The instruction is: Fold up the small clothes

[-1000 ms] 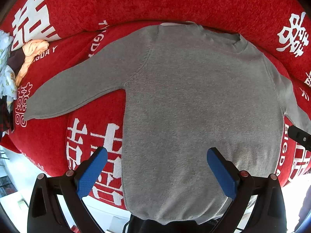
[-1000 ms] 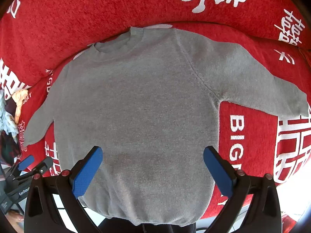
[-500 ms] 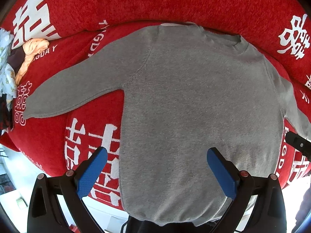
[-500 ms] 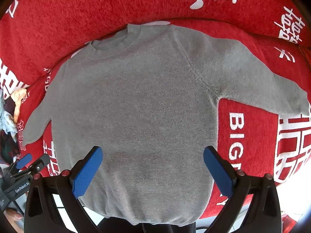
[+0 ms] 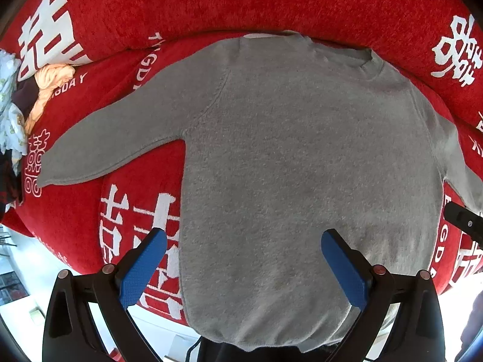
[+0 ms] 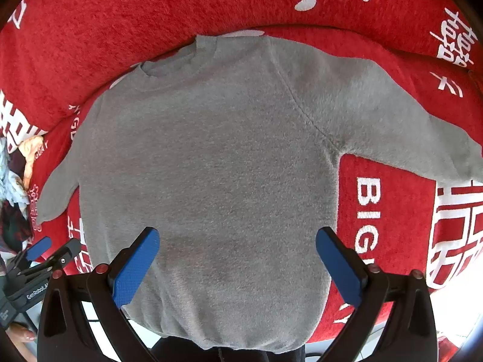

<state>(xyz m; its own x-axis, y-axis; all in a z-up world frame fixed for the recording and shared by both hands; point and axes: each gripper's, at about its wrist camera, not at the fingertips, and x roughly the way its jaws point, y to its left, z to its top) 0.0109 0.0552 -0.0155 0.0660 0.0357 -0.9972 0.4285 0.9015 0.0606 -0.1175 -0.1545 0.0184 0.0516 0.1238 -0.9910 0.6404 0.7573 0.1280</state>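
Both grippers' fingers [image 5: 142, 268] [image 6: 134, 271] spread apart w/ gray sweater [image 5: 302, 150] flat between, untouched

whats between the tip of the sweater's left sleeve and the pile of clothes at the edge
Only a bare strip of the red cover with white print; the left wrist view shows the gray sweater sleeve tip stopping just short of the clothes pile.
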